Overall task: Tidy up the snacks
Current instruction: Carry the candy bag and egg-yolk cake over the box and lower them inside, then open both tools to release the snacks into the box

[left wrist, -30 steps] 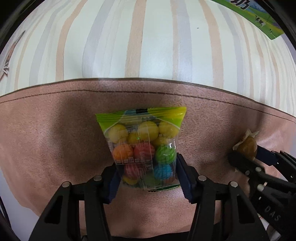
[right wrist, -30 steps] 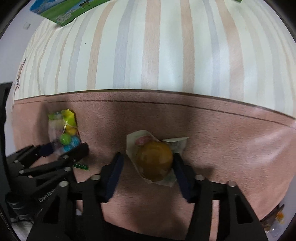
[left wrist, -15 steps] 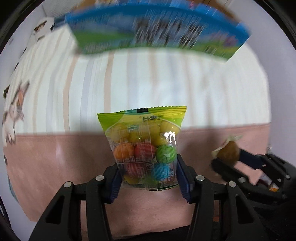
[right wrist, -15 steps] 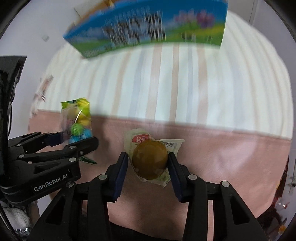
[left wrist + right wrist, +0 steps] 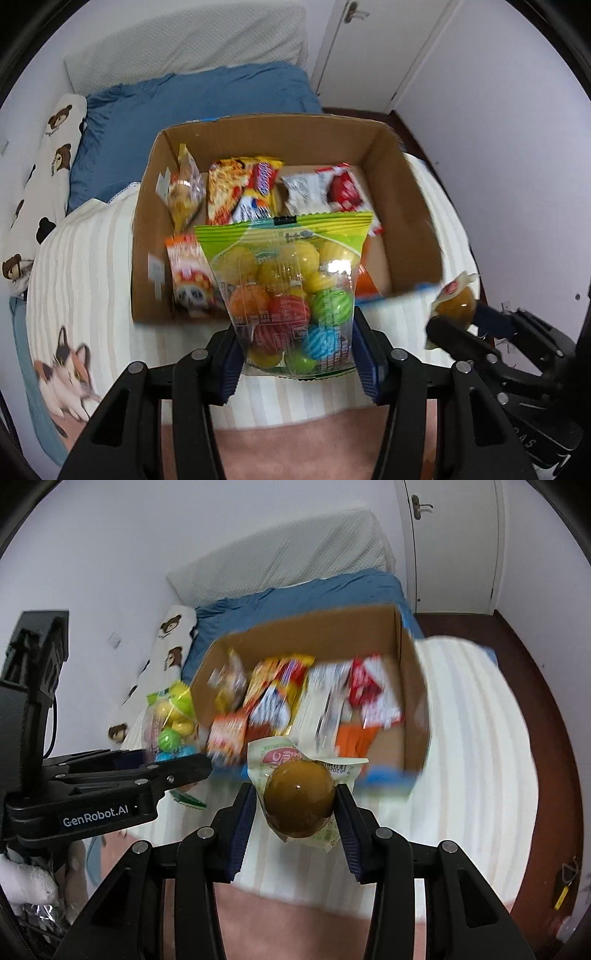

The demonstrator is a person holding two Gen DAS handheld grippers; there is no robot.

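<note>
My left gripper is shut on a clear bag of coloured candy balls with a green top, held in the air in front of an open cardboard box. My right gripper is shut on a brown wrapped egg snack, also held up near the box's front edge. The box holds several snack packets. The right gripper and its egg snack show at the right of the left wrist view; the left gripper and candy bag show at the left of the right wrist view.
The box stands on a striped cream blanket on a bed, with a pink blanket nearer me. A blue duvet, a bear-print pillow, white walls and a door lie beyond.
Both grippers have lifted and tilted up with their snacks. The view has swung from the blanket to the open box, which is now seen from above.
</note>
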